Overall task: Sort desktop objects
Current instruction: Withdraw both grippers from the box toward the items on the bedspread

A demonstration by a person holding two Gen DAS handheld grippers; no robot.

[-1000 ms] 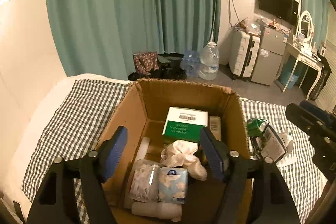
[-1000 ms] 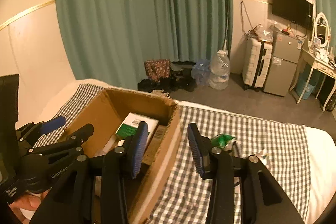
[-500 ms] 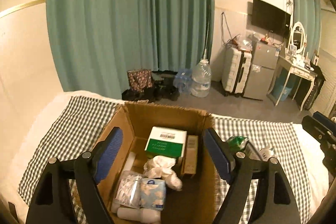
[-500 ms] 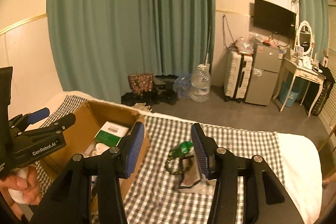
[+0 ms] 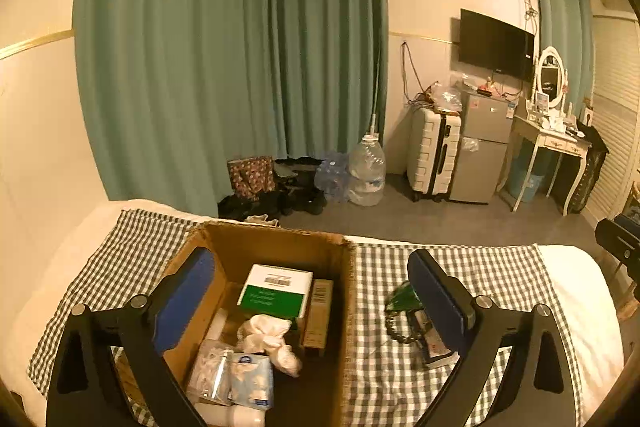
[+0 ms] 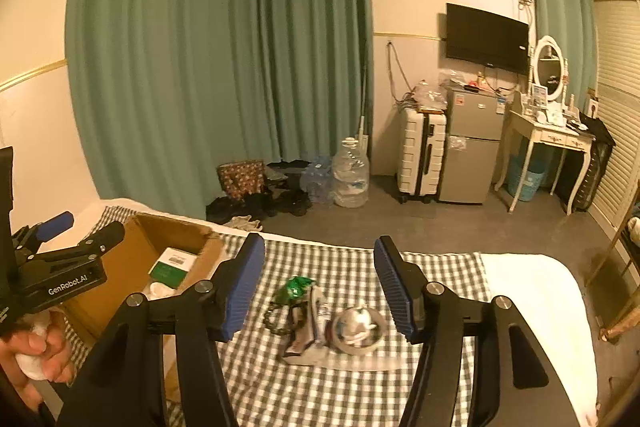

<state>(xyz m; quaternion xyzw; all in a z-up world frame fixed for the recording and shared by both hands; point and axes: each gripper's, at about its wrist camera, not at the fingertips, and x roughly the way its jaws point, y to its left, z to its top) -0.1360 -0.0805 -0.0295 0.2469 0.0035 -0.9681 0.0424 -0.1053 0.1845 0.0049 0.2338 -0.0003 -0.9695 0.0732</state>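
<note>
My right tongs [image 6: 320, 287] were opening, empty, over the small loose clutter pile [image 6: 320, 319] ahead; my left tongs [image 5: 308, 291] were opening, empty, straddling the brown cardboard box [image 5: 276, 243], the sorting destination.

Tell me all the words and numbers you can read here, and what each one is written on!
"GenRobot.AI": white letters on the side of the left gripper, seen from the right wrist.
Green and white box in the cardboard box: barcode and print, too small to read.
Brown carton beside it: barcode, unreadable.
Tissue packet: round logo, too blurred.
Fridge stickers: too small.
</note>
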